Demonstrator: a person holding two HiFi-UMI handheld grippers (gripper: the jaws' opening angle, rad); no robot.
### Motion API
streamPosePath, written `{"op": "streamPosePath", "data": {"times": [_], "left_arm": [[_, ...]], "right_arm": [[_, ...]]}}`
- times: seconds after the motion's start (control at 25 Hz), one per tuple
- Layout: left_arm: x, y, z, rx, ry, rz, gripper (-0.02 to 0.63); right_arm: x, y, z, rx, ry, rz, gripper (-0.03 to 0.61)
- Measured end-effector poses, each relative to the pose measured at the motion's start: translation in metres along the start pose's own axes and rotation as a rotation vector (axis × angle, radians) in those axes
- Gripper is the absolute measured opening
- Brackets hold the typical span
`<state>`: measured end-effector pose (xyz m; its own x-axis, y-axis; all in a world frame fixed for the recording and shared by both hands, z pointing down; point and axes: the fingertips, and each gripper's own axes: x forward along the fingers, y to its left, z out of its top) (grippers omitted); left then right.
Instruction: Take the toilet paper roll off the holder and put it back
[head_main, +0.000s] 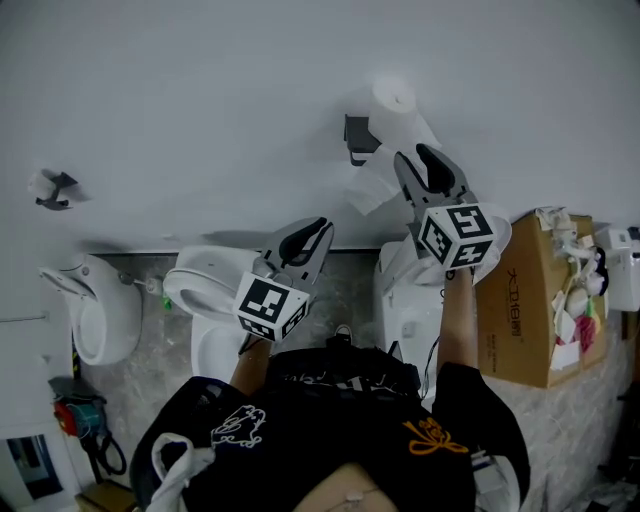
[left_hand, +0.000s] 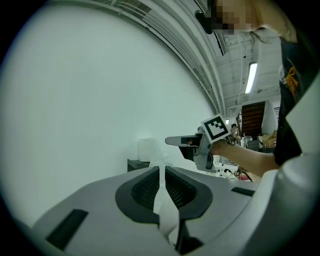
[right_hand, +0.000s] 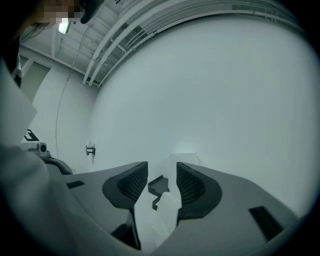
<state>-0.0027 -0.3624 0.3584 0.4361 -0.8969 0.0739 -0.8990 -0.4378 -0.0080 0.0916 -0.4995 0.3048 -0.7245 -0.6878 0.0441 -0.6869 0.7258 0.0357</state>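
Observation:
The white toilet paper roll (head_main: 393, 103) sits on its dark wall holder (head_main: 357, 138); both also appear in the left gripper view, the roll (left_hand: 149, 149) above the holder (left_hand: 136, 164). A loose paper tail (head_main: 366, 194) hangs down-left from the roll. My right gripper (head_main: 413, 155) points at the roll from just below it, jaws open. In the right gripper view the roll (right_hand: 186, 159) lies straight ahead and white paper (right_hand: 162, 210) shows in the gap without being pressed. My left gripper (head_main: 322, 228) is lower and to the left, its jaws closed to a slit on a strip of the paper tail (left_hand: 164, 205).
Below the holder stand two white toilets (head_main: 205, 285) (head_main: 400, 290), with a urinal (head_main: 95, 310) at the left. An open cardboard box (head_main: 525, 310) full of items stands at the right. A second small bracket (head_main: 52, 190) is fixed to the wall at far left.

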Motion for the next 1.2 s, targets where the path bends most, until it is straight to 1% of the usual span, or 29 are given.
{"op": "streamPosePath", "data": {"times": [0.08, 0.2, 0.32, 0.36, 0.44, 0.64, 0.72, 0.76, 0.92, 1.2], "left_arm": [[0.0, 0.003, -0.001, -0.001, 0.003, 0.019, 0.048], [0.0, 0.008, -0.003, -0.002, 0.013, 0.051, 0.048], [0.0, 0.012, -0.003, -0.007, 0.016, 0.076, 0.048], [0.0, 0.013, -0.003, -0.009, 0.016, 0.083, 0.048], [0.0, 0.015, -0.004, -0.009, 0.022, 0.096, 0.048], [-0.001, 0.017, -0.012, -0.016, 0.047, 0.123, 0.048], [-0.003, 0.019, -0.015, -0.02, 0.056, 0.133, 0.048], [-0.003, 0.021, -0.016, -0.021, 0.06, 0.139, 0.048], [-0.006, 0.024, -0.019, -0.018, 0.071, 0.154, 0.048], [-0.014, 0.023, -0.019, -0.007, 0.081, 0.134, 0.048]], "right_arm": [[0.017, -0.009, 0.005, -0.018, 0.0, -0.001, 0.214], [0.042, -0.024, 0.007, -0.015, 0.003, -0.023, 0.271], [0.063, -0.038, -0.001, -0.014, 0.048, -0.045, 0.347], [0.069, -0.041, -0.005, -0.019, 0.063, -0.048, 0.364], [0.081, -0.046, -0.01, -0.026, 0.089, -0.048, 0.377], [0.104, -0.057, -0.027, -0.021, 0.142, -0.06, 0.376], [0.107, -0.06, -0.032, -0.033, 0.152, -0.085, 0.349], [0.107, -0.061, -0.032, -0.044, 0.152, -0.1, 0.323], [0.107, -0.062, -0.031, -0.067, 0.141, -0.114, 0.314], [0.1, -0.056, -0.026, -0.091, 0.133, -0.111, 0.298]]}}
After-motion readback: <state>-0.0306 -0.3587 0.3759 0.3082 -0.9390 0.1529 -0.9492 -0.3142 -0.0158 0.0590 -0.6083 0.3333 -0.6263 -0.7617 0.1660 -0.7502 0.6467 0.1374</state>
